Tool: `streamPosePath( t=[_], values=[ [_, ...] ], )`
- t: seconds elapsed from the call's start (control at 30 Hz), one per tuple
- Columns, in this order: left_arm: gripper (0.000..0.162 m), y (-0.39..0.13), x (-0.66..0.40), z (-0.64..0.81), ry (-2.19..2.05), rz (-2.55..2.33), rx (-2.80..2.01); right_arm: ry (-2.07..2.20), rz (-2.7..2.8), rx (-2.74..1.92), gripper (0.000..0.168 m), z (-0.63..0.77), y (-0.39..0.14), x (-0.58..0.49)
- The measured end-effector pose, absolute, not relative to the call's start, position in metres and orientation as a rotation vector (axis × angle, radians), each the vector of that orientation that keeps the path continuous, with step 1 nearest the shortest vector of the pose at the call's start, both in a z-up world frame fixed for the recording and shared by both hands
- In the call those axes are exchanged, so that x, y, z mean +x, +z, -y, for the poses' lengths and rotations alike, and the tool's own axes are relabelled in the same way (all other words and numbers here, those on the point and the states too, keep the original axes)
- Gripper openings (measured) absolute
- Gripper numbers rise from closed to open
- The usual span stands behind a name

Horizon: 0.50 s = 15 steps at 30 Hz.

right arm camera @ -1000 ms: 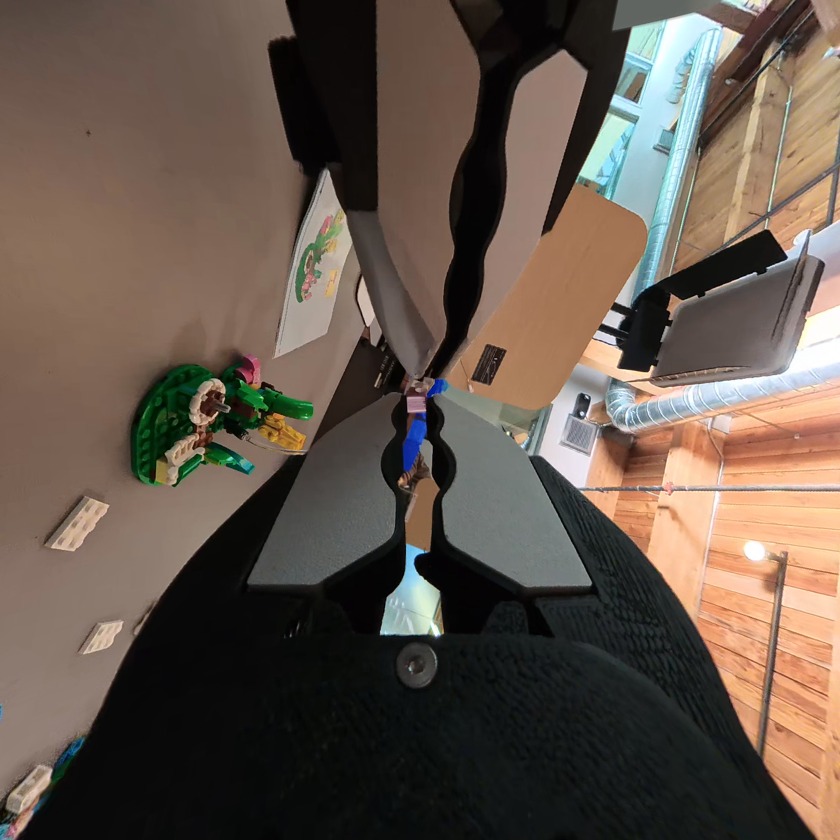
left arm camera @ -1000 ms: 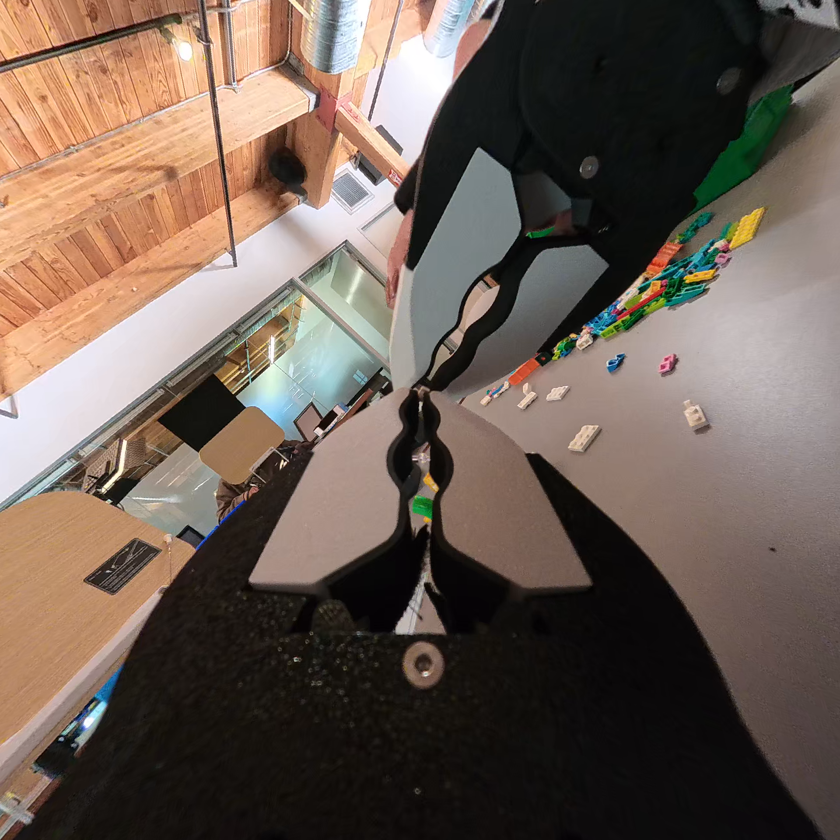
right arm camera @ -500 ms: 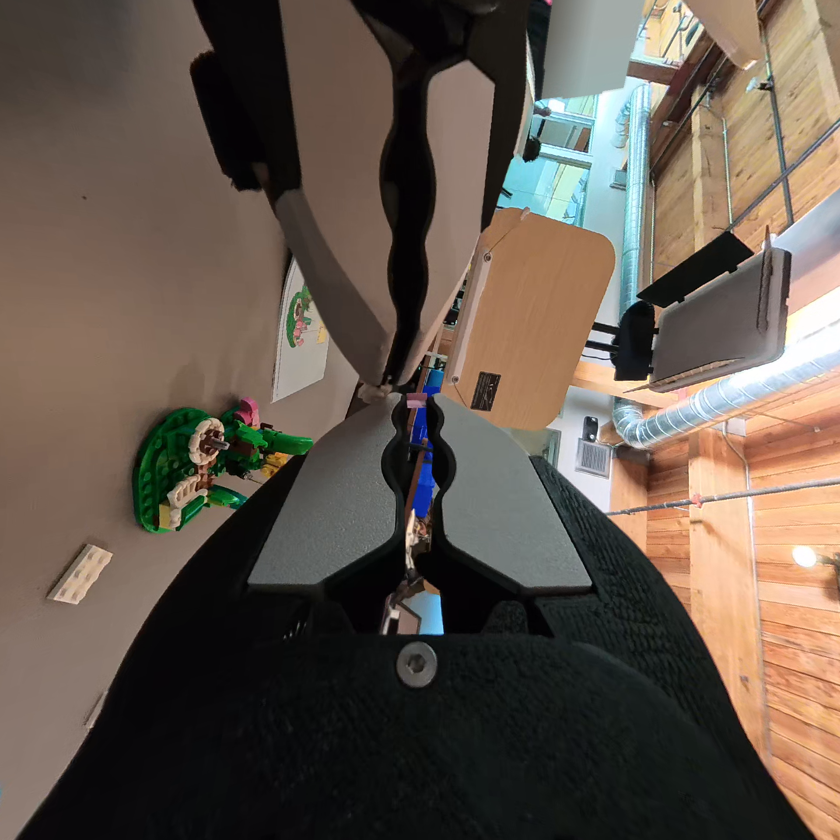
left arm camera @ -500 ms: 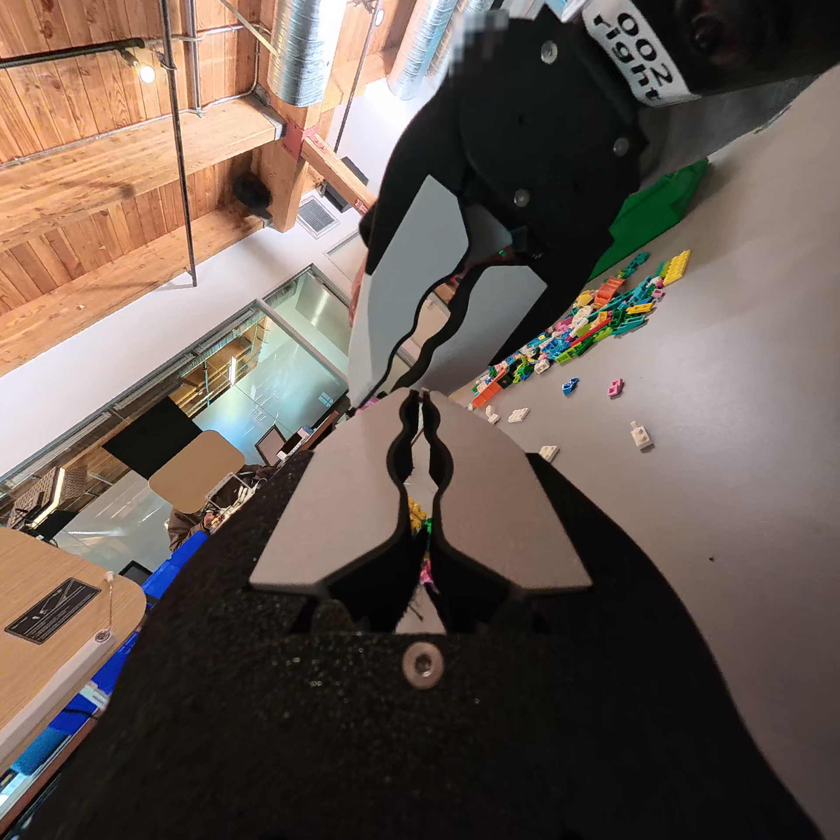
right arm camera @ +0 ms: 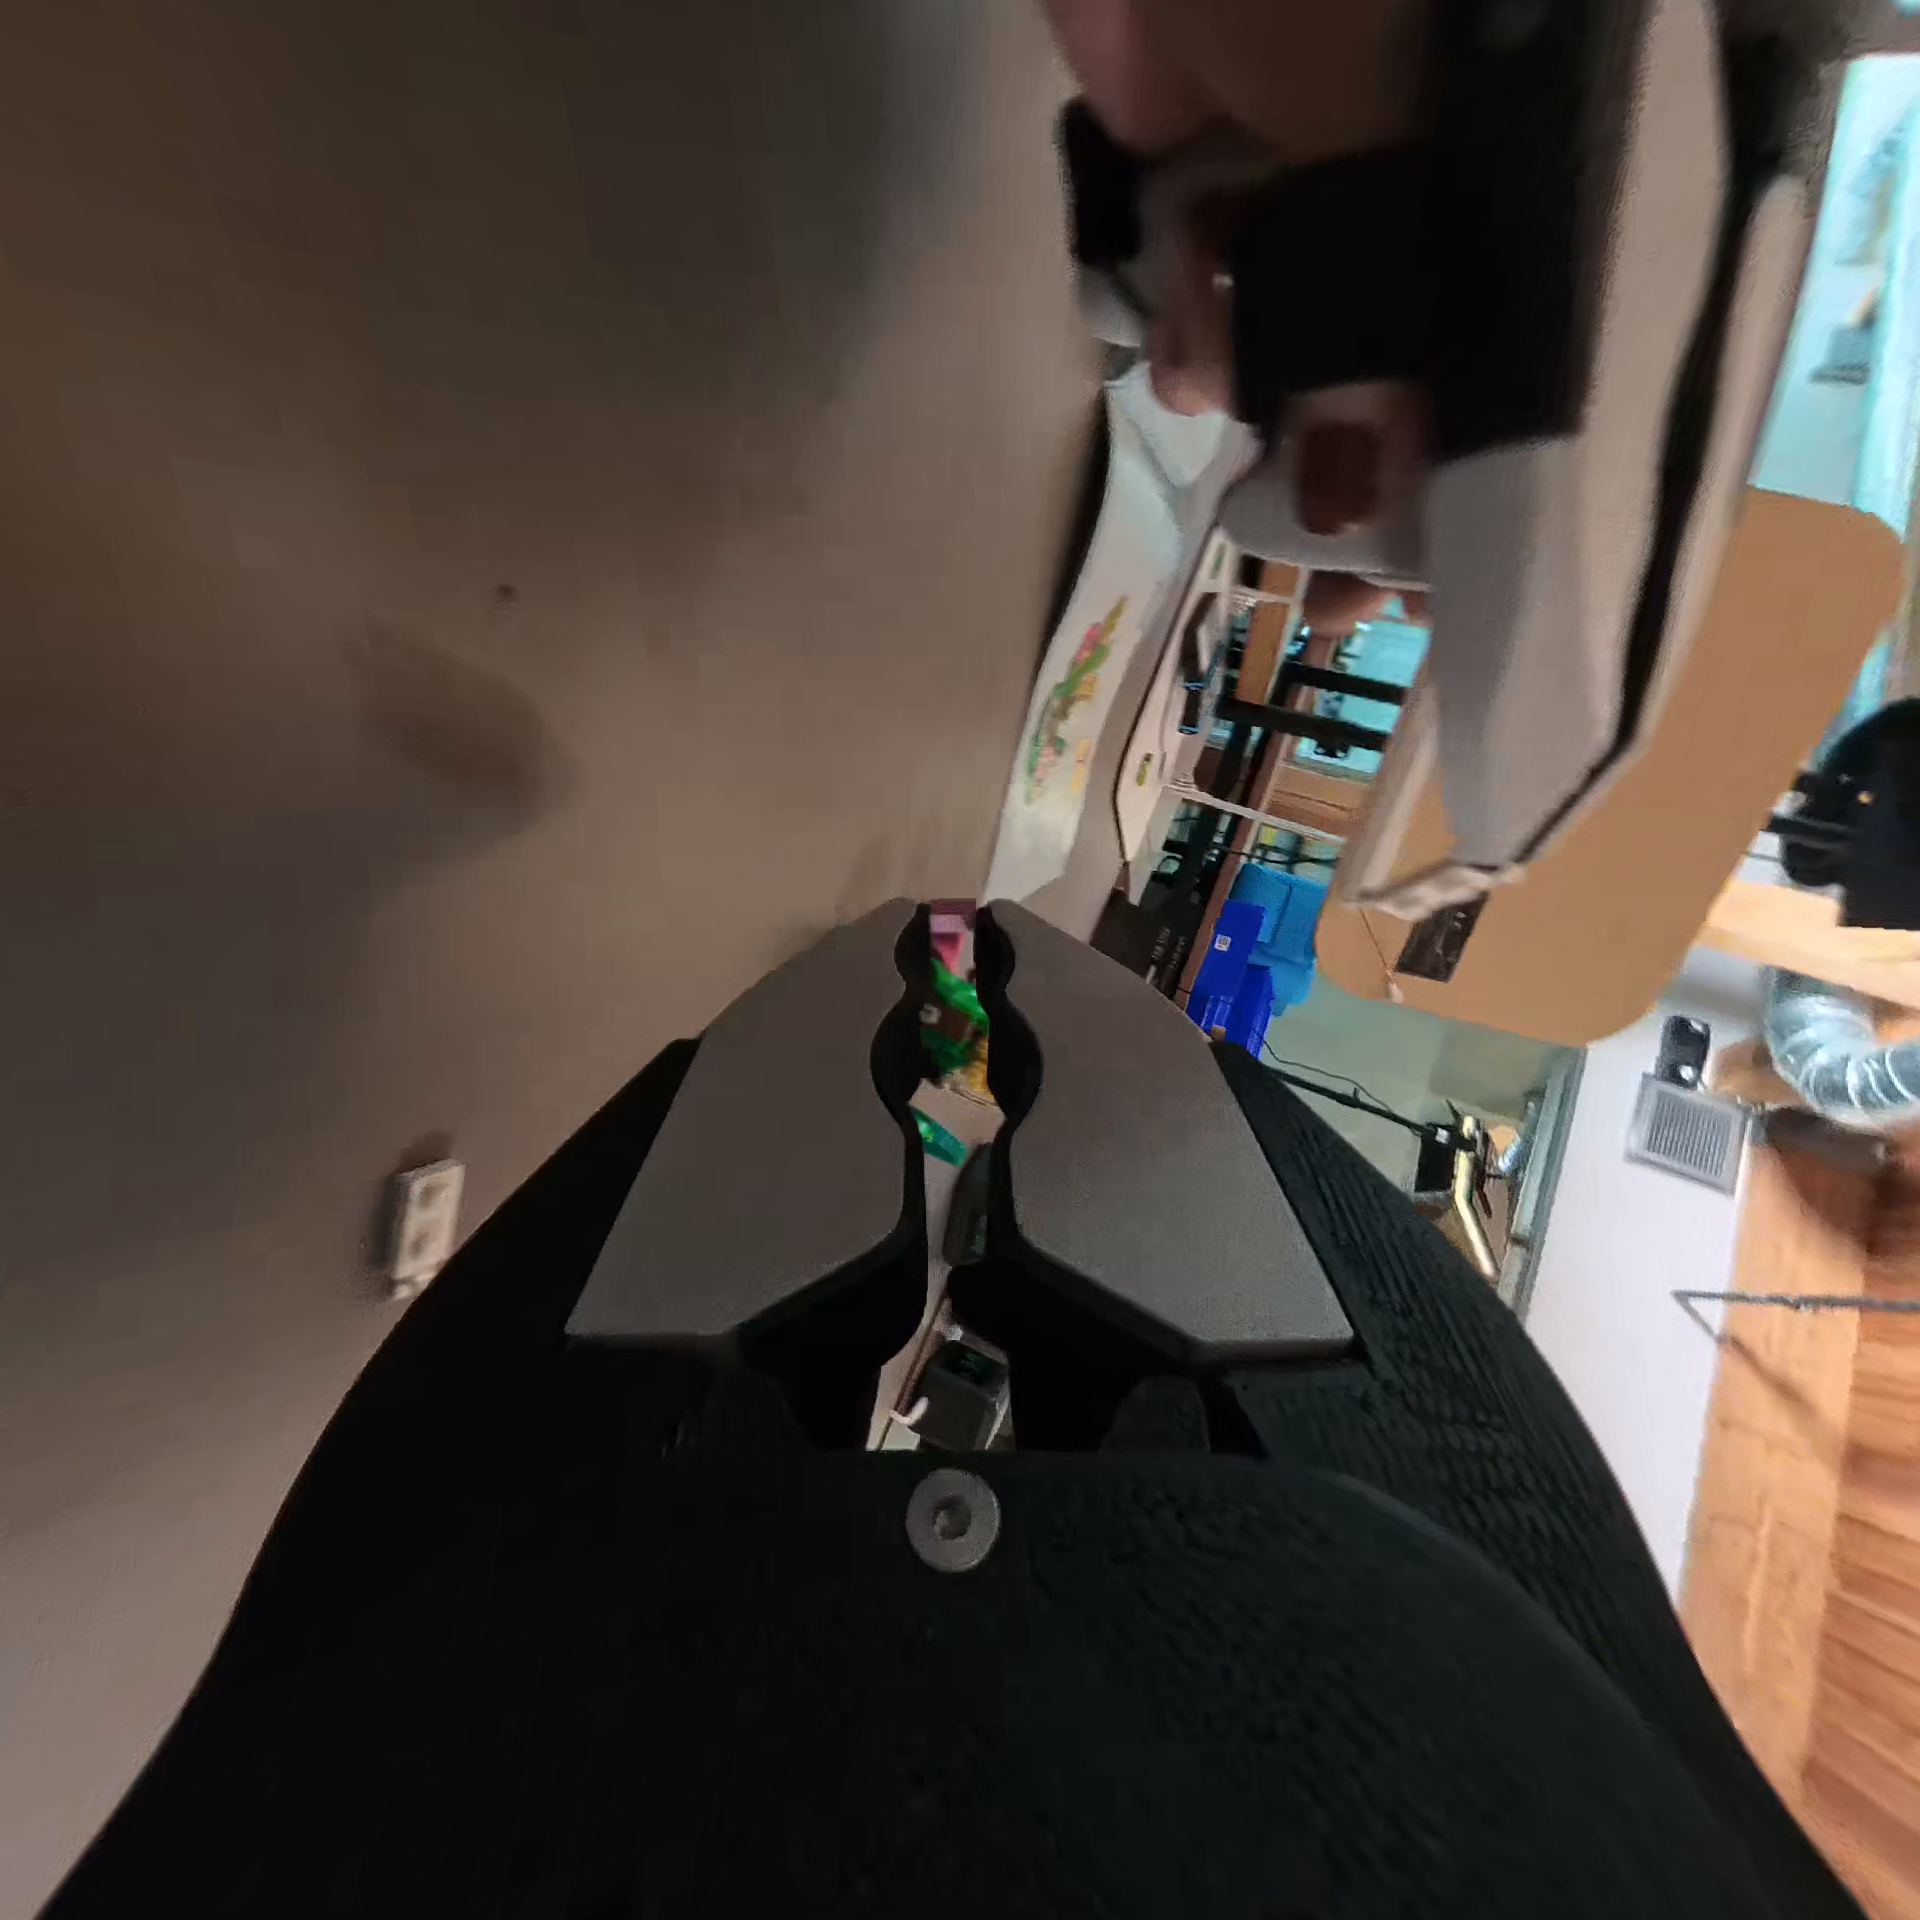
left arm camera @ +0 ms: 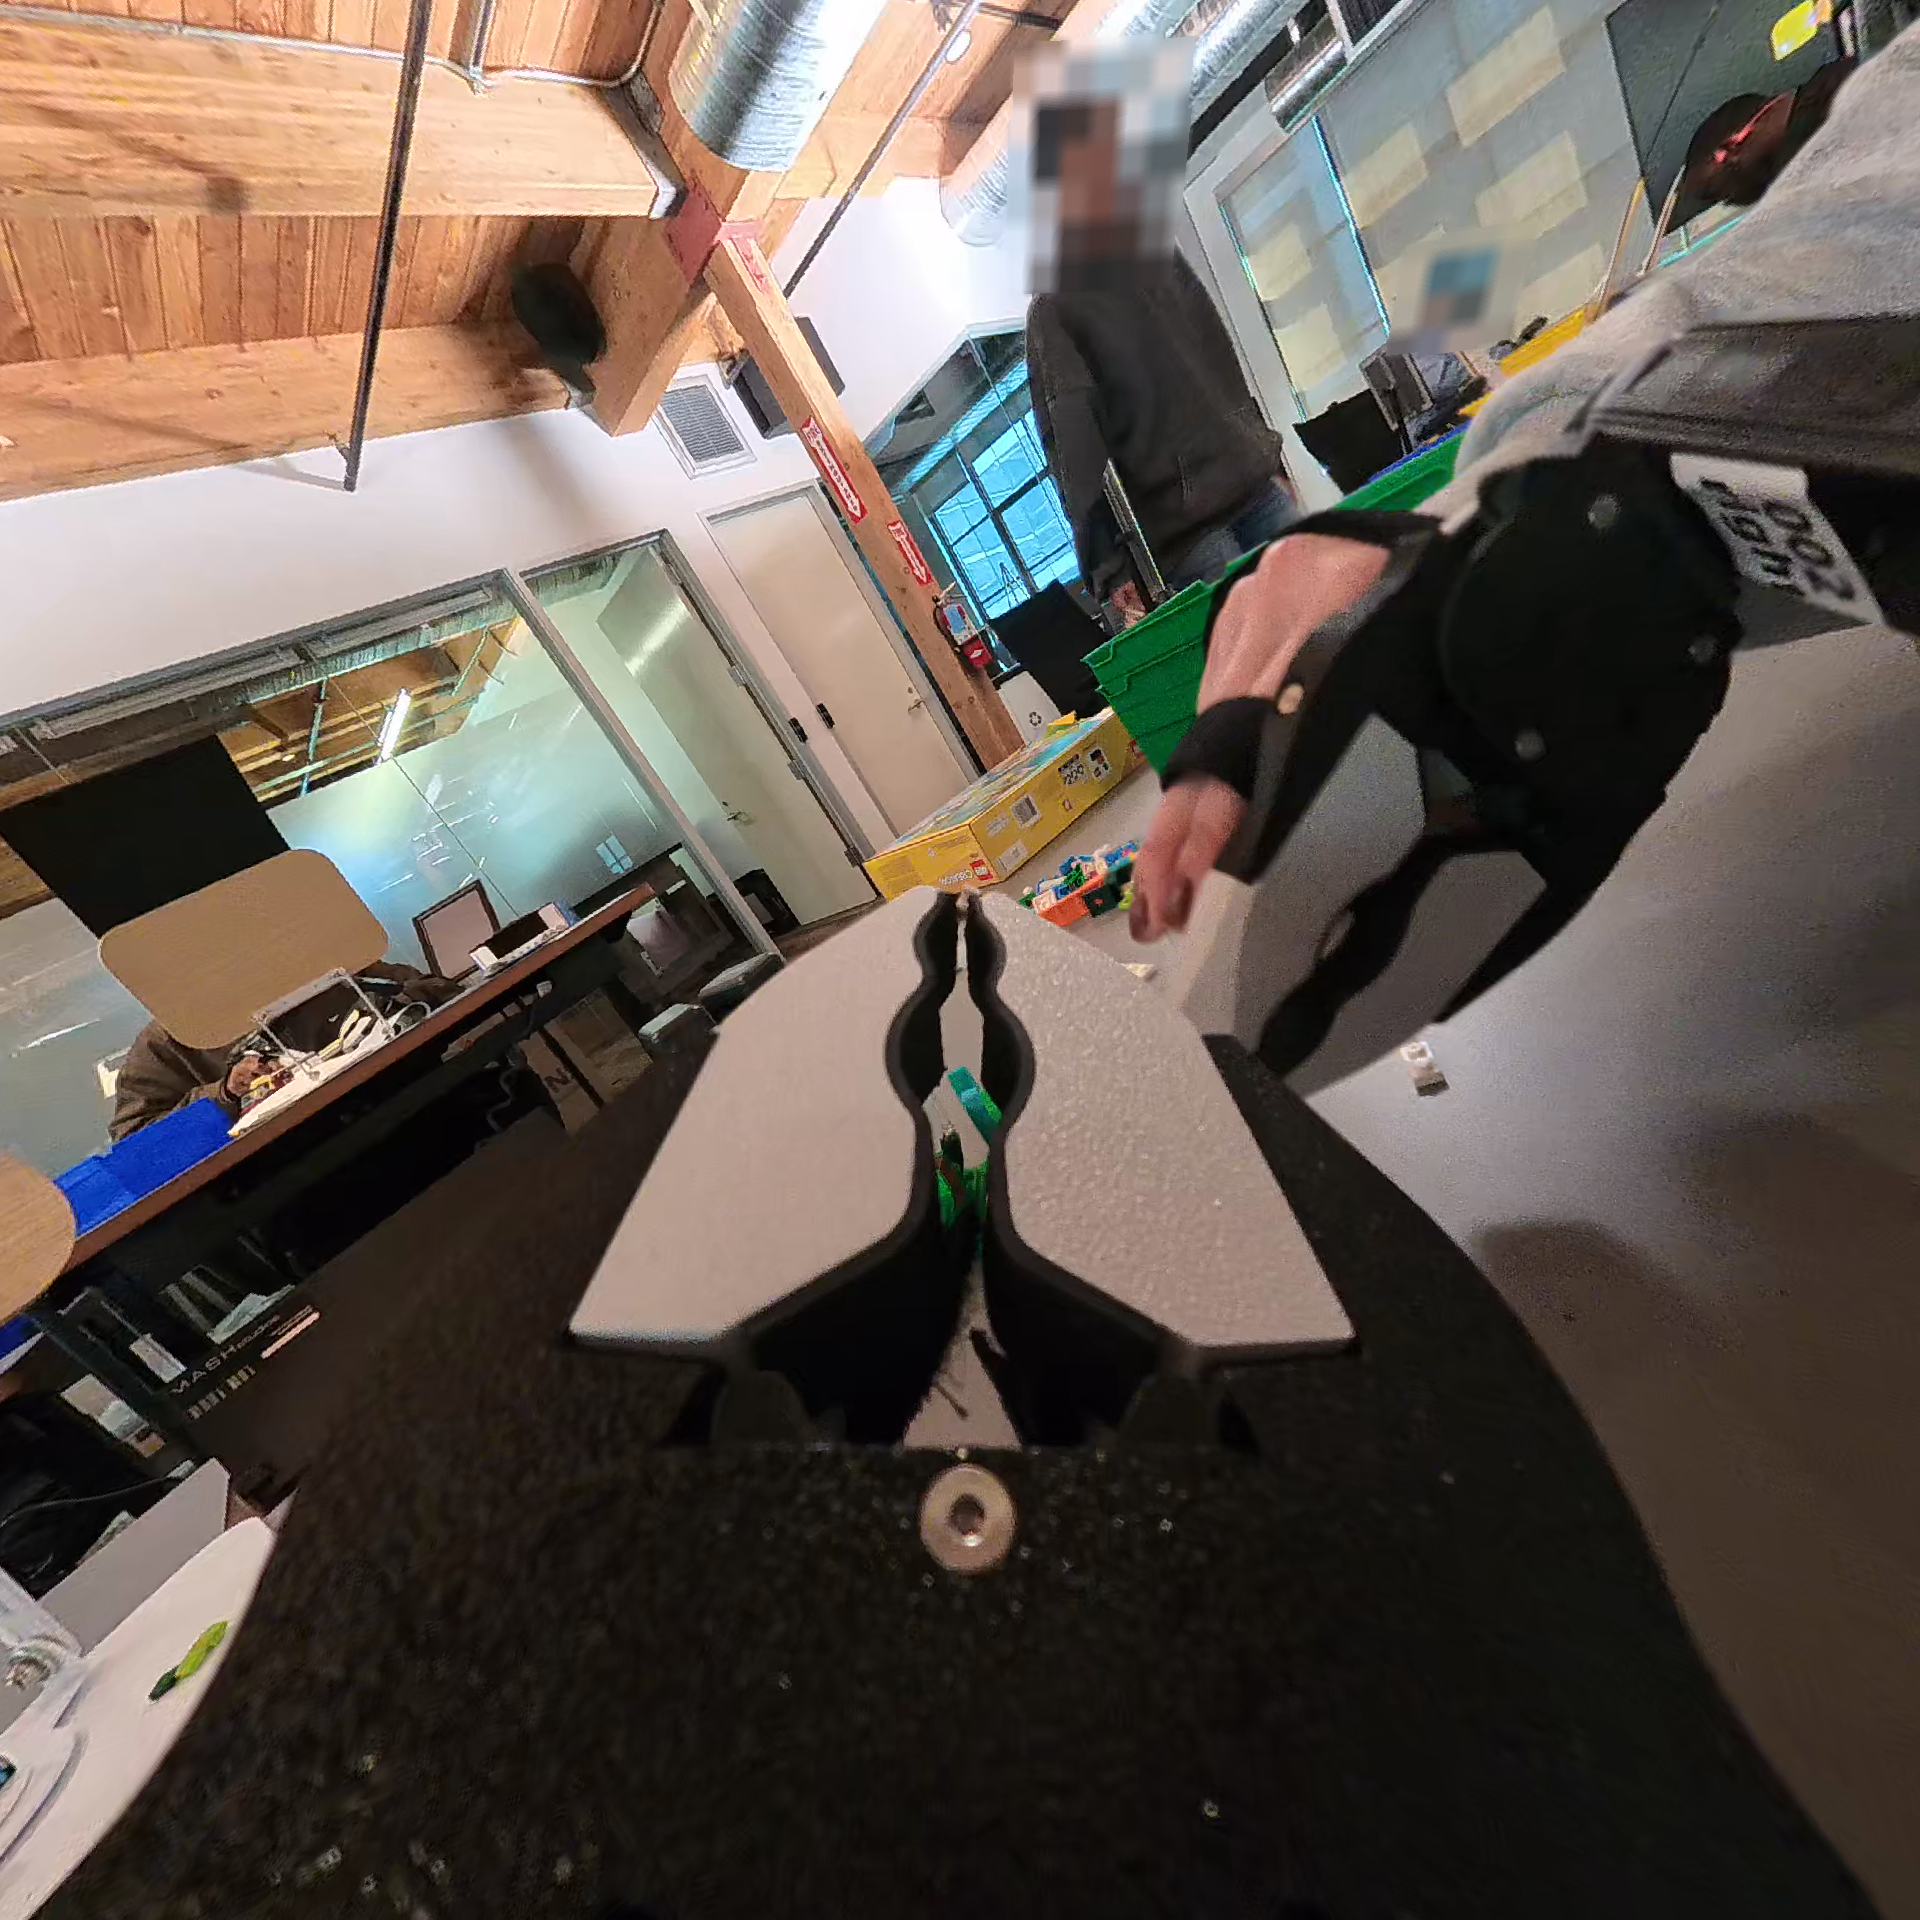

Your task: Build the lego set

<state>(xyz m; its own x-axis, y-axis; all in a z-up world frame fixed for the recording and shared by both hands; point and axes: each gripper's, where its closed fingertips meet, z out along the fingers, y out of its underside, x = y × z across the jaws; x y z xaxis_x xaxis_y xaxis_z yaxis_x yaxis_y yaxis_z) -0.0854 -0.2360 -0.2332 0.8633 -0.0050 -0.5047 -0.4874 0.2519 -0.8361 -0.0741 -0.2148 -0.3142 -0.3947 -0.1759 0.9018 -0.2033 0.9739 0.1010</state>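
In the left wrist view my left gripper is shut, with a tiny white piece pinched at its very tip. Green parts of the lego model show through the gap behind the fingers. In the right wrist view my right gripper is shut on a small pink piece. The green model shows through its gap. The two grippers are apart. The right gripper hangs over the table at right, and a blurred finger of the left one shows at upper right.
A pile of loose coloured bricks, a yellow set box and green bins lie at the table's far side. A person stands beyond. A small white brick, another and an instruction sheet lie on the grey table. Some 9 cm of space lies between my two pairs of fingers.
The two grippers, tip to tip a second ago, have drawn apart. The left view has swung up toward the room. The right gripper still holds the pink piece and now points at the green model.
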Motion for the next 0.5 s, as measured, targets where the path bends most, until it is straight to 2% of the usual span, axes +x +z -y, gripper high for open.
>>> streamPosePath(
  t=[0.3,0.5],
  values=[
    [0.002,-0.233,-0.089,0.237,0.319,-0.435,-1.286,-0.189,2.279,0.442,0.006,0.200,-0.362,-0.061],
    [0.002,-0.234,-0.087,0.237,0.329,-0.448,-1.285,-0.189,2.407,0.416,0.007,0.199,-0.364,-0.063]
  ],
)
